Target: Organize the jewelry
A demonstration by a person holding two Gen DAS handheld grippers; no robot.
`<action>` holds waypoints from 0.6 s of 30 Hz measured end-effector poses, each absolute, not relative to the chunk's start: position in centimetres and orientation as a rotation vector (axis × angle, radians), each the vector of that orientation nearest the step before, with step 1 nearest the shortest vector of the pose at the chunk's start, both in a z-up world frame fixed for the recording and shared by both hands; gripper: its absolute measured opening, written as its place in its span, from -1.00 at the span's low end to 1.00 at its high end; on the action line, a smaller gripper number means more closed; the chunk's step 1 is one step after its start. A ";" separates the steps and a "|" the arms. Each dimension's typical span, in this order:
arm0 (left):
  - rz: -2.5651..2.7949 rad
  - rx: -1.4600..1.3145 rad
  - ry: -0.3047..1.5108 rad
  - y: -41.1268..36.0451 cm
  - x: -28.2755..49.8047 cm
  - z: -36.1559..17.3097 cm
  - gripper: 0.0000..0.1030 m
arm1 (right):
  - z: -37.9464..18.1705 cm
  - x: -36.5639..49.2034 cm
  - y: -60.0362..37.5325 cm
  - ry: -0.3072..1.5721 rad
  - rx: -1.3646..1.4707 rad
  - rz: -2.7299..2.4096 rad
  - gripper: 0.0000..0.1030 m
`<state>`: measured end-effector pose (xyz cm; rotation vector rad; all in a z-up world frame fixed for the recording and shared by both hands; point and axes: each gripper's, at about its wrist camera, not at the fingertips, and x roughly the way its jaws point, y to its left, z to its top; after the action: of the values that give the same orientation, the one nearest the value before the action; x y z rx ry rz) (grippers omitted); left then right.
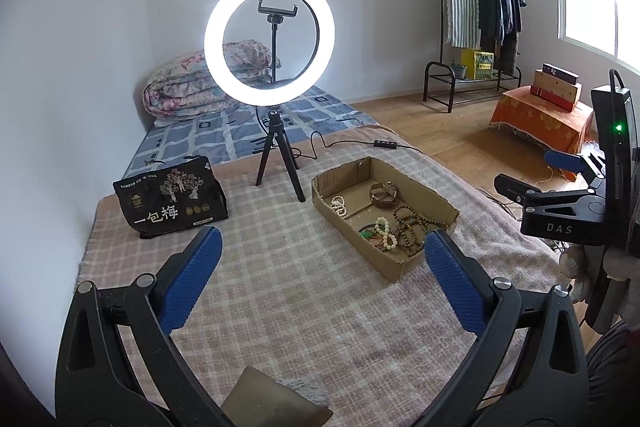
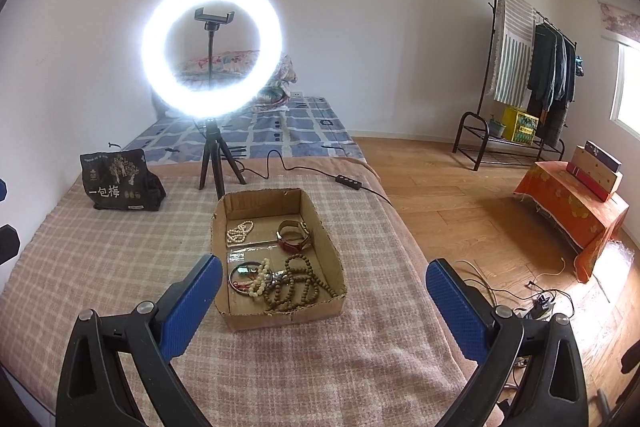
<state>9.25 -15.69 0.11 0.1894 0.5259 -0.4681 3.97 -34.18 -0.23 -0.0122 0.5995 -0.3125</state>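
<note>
Two grippers: both hold nothing, each with its blue-padded black fingers spread wide apart above the bed.
Left gripper (image 1: 322, 267): hovers over the pink-and-beige checked woven blanket (image 1: 280, 287), its right finger (image 1: 456, 279) just beside the near corner of the box; a grey-brown small cushion (image 1: 276, 403) lies under it at the bottom edge.
Right gripper (image 2: 324, 301): hangs over the near end of the box, left finger (image 2: 192, 303) by the box's near-left corner, right finger (image 2: 456, 307) out past the bed's edge; from the left wrist view it appears at the far right (image 1: 568, 187), well apart from the left gripper.
Jewelry box: shallow open brown cardboard box (image 2: 280, 317) resting on the blanket, between the two grippers.
Far half of box: white pearl-like bead strand (image 2: 239, 231) at left, brown leather-strap watch (image 2: 294, 237) at right, apart from each other.
Near half of box: long brown wooden bead necklace (image 2: 300, 287) tangled with a cream bead bracelet (image 2: 260, 281) and a green bangle (image 2: 242, 273), all touching.
Beyond the box: lit white ring light on a black tripod (image 2: 212, 47), with a black printed pouch bearing Chinese characters (image 2: 118, 183) to its left.
Room: black clothes rack with hanging garments (image 2: 536, 79) and an orange-draped low table (image 2: 572, 211) on the wooden floor (image 2: 460, 211), well apart from the bed.
</note>
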 end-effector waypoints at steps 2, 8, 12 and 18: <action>-0.465 0.188 0.525 -15.7 9.3 0.1 1.00 | -0.3 4.1 -33.9 0.602 -0.024 -0.306 0.99; -0.475 0.182 0.526 -15.8 9.3 0.1 1.00 | -0.4 4.3 -33.3 0.607 -0.037 -0.289 0.99; -0.477 0.182 0.537 -15.8 9.4 0.1 1.00 | -0.6 4.3 -33.1 0.608 -0.043 -0.288 0.99; -0.471 0.178 0.542 -15.7 9.5 0.0 1.00 | -0.7 4.5 -33.1 0.614 -0.043 -0.280 0.99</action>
<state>9.53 -15.71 0.05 0.1783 0.5425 -0.4707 4.52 -33.12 -0.70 -0.0429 0.6142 -0.2798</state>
